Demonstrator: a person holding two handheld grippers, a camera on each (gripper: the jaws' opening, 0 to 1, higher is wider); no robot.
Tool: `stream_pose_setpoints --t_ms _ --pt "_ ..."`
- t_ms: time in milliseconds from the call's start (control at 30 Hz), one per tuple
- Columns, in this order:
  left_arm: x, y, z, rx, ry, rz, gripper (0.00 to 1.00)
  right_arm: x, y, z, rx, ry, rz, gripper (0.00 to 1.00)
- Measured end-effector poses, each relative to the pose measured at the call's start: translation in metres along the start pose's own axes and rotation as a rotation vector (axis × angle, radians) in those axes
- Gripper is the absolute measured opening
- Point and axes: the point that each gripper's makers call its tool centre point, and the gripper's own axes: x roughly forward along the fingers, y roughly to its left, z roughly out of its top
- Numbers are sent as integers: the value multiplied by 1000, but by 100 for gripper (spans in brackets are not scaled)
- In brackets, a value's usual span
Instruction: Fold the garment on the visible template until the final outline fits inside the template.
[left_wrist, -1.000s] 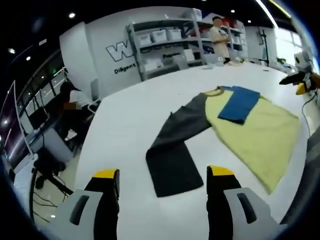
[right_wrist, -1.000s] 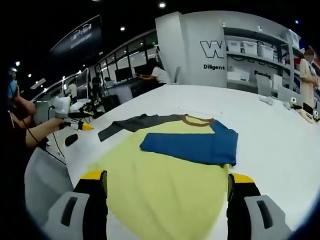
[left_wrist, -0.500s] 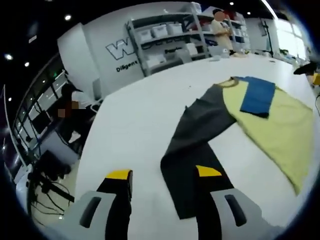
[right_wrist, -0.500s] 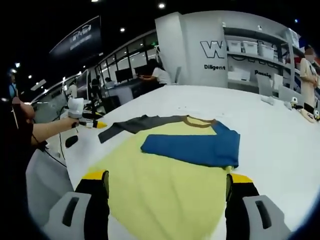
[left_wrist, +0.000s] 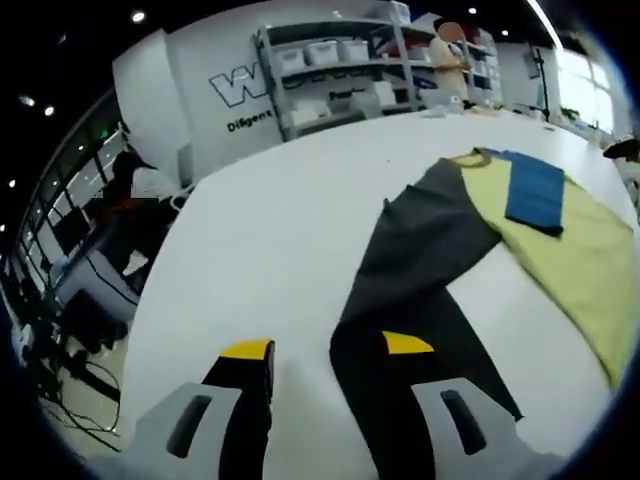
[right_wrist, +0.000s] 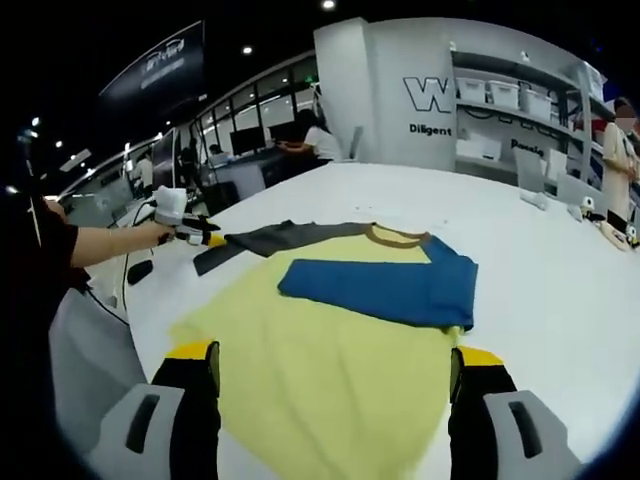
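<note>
A yellow long-sleeved shirt (right_wrist: 330, 370) lies flat on a white tabletop (left_wrist: 290, 220), its blue sleeve (right_wrist: 385, 292) folded across the chest and its dark grey sleeve (left_wrist: 425, 250) stretched out to the side. In the left gripper view, the left hand-held gripper (left_wrist: 328, 352) hovers at the grey sleeve's cuff end, jaws apart, one yellow-tipped jaw over the fabric and the other over bare tabletop. In the right gripper view, the right hand-held gripper (right_wrist: 335, 355) stands wide open at the shirt's hem, its jaws either side of the yellow body. Shelving (left_wrist: 350, 70) with storage bins lines the far wall.
</note>
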Motion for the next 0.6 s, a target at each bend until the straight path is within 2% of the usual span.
stream_pose_setpoints --t_ms 67,100,233,367,500,600 --pt "4 -1 -2 1 24 -2 36 0 -1 -3 9 3 -5 94" --pt "5 0 4 -14 -2 4 35 1 -1 -5 14 8 -7 93" --pt "10 -3 6 -14 1 0 32 1 2 -4 33 0 -3 93" --pt "11 -9 7 -15 5 -15 21 2 -1 -4 36 -5 -13 92" --pt "13 -18 6 24 15 -50 0 2 -1 -4 54 -9 -14 90" --pt "13 -15 7 25 17 -30 0 3 2 -3 67 -15 -10 90"
